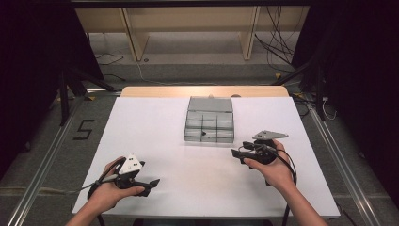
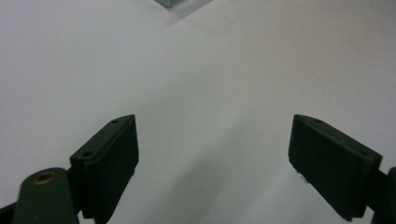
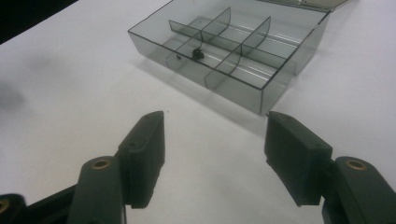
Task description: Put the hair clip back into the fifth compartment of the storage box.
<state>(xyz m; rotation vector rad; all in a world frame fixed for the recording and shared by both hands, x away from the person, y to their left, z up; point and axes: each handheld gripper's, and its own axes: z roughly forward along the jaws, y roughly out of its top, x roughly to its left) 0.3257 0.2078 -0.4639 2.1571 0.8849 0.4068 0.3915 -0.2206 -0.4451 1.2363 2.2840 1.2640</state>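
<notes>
The right gripper hovers over the table near the box, jaws apart and empty. A small black part lies in a front compartment. The left gripper, well away, is also spread and empty.

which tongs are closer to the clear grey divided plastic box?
Right. The right tongs sit just off the clear grey divided plastic box's near right corner, jaws open and empty. The left tongs are farther back toward the near left of the table, also open.

one mark on the floor

a black "5" stands on the grey floor left of the table; nothing else here can be read.
</notes>
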